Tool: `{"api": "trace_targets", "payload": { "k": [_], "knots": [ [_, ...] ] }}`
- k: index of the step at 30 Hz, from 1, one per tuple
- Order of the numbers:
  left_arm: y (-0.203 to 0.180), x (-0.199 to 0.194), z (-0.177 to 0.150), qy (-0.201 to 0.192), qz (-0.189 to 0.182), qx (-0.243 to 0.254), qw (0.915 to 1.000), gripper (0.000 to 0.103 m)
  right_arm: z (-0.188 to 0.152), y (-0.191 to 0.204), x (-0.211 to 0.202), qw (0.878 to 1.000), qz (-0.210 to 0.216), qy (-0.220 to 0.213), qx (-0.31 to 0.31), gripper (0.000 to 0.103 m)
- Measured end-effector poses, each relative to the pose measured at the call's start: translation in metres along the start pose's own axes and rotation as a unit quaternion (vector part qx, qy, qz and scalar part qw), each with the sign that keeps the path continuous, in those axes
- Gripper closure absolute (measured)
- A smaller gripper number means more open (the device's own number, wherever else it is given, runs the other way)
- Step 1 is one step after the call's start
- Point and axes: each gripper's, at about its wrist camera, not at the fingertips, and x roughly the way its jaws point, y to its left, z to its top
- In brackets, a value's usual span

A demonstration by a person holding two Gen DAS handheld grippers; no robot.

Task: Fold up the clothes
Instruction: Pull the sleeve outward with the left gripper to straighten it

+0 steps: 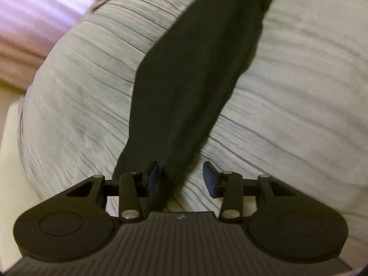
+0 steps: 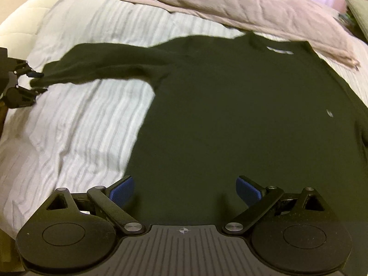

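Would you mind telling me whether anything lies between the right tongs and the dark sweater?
Nothing visible does. The right tongs hang open directly over the sweater, and the pillow lies beyond its collar.

A dark long-sleeved shirt (image 2: 230,105) lies spread on a bed (image 2: 76,124) with a pale striped cover. Its sleeve (image 2: 103,66) stretches out to the left, where the left tool (image 2: 38,82) has its fingers at the cuff, seemingly pinching it, though blur makes that unsure. The right tool (image 2: 185,189) hovers over the shirt's lower part, blue pads (image 2: 123,191) wide apart. A mauve pillow (image 2: 253,11) overlaps the shirt's collar edge.
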Motion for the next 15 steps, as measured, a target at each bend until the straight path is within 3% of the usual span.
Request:
{"api": "trace_targets", "payload": {
  "k": [1,2,4,6,10,15],
  "knots": [
    [0.009,0.0,0.0,0.001,-0.003,-0.018,0.9998,0.093,-0.002,-0.001,0.0,1.0,-0.002,0.003,0.006,0.006],
    [0.018,0.001,0.0,0.002,-0.006,-0.036,0.9993,0.1,-0.002,-0.002,-0.001,1.0,-0.003,0.004,0.012,0.006],
    [0.035,-0.023,-0.004,-0.017,0.013,-0.076,0.9969,0.1,-0.001,0.0,-0.006,1.0,-0.001,-0.003,0.019,0.006],
    [0.037,-0.056,-0.014,-0.014,0.018,-0.083,0.9963,0.1,0.002,0.002,-0.01,1.0,0.002,-0.009,0.021,0.006],
    [0.002,-0.091,-0.031,0.017,-0.055,-0.045,0.9974,0.1,0.012,0.01,-0.009,1.0,0.006,-0.018,0.023,0.006],
    [-0.018,-0.072,-0.053,0.084,-0.079,-0.055,0.9918,0.088,0.02,0.015,-0.009,0.999,0.009,-0.022,0.023,0.006]
  ]
}}
